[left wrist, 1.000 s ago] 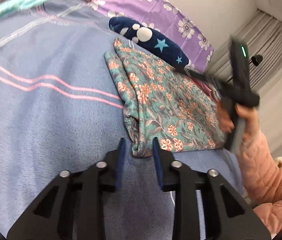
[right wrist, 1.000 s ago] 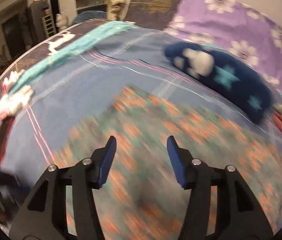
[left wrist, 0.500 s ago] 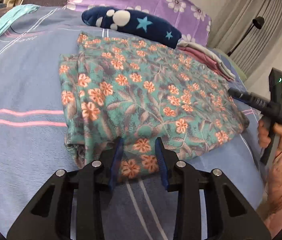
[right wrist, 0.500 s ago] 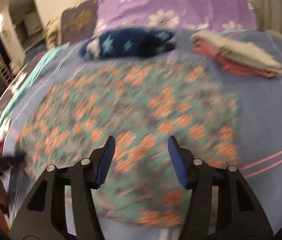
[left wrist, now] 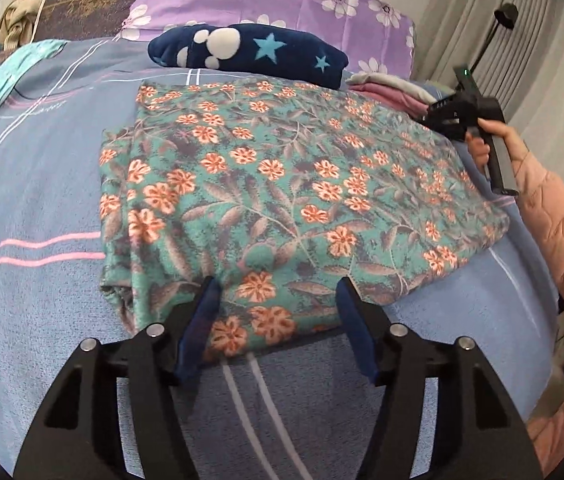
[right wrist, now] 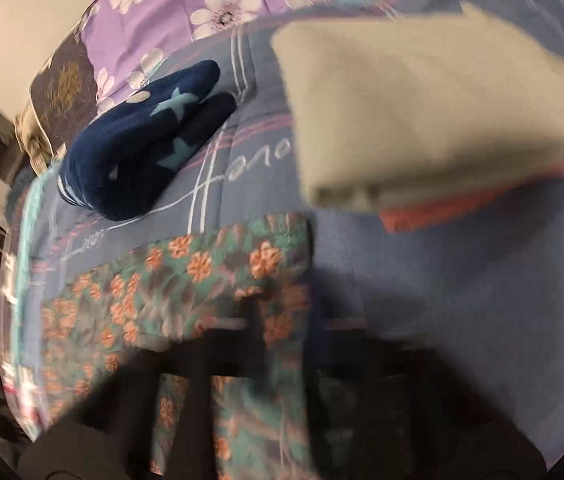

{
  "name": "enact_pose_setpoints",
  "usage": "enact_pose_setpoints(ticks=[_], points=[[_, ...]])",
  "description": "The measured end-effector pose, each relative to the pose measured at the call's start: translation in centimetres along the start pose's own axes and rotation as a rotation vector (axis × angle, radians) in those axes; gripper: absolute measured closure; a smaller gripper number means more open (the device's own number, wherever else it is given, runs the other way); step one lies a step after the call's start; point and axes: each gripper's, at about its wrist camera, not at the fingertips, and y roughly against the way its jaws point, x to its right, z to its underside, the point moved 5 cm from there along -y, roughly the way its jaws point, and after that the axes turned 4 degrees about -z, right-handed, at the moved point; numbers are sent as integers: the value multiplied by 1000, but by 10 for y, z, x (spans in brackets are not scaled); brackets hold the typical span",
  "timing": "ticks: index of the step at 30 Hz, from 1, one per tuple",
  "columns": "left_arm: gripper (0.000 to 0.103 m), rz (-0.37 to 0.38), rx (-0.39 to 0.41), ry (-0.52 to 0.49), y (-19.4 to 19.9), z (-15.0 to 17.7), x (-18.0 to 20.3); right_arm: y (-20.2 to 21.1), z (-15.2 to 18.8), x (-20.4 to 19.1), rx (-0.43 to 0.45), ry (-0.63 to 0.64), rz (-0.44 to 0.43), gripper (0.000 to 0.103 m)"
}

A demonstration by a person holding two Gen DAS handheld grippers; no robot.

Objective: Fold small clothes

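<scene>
A teal cloth with orange flowers lies folded on the blue bedspread. My left gripper straddles its near edge. Its jaws are opening and the hem lies between the pads without being pressed. My right gripper, held by a hand in a pink sleeve, reaches the cloth's far right corner. In the right wrist view the floral cloth and the right gripper are badly blurred. The jaws look shut, and I cannot tell if fabric is pinched.
A navy plush garment with stars lies behind the cloth, in front of a purple flowered pillow. A stack of folded beige and pink clothes sits at the far right. Curtains and a lamp stand border the bed on the right.
My left gripper slid up to the cloth's near edge and its jaws spread wider. My right gripper swung across the cloth to its far right corner, beside the folded stack, and its jaws came together.
</scene>
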Motion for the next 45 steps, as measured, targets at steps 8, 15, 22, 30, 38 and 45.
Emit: enact_pose_setpoints(ticks=[8, 15, 22, 30, 38, 45], points=[[40, 27, 9, 20, 2, 1, -5, 11, 16, -7, 126, 302, 374, 68], [35, 66, 14, 33, 2, 1, -6, 87, 94, -40, 166, 236, 12, 63], [33, 92, 25, 52, 7, -1, -8, 80, 182, -40, 63, 318, 57, 38], [33, -1, 98, 177, 44, 5, -58, 120, 216, -130, 139, 532, 7, 36], [33, -58, 90, 260, 53, 17, -92, 104, 308, -267, 82, 993, -140, 33], [27, -66, 107, 282, 62, 28, -103, 70, 334, -308, 10, 1119, -128, 33]])
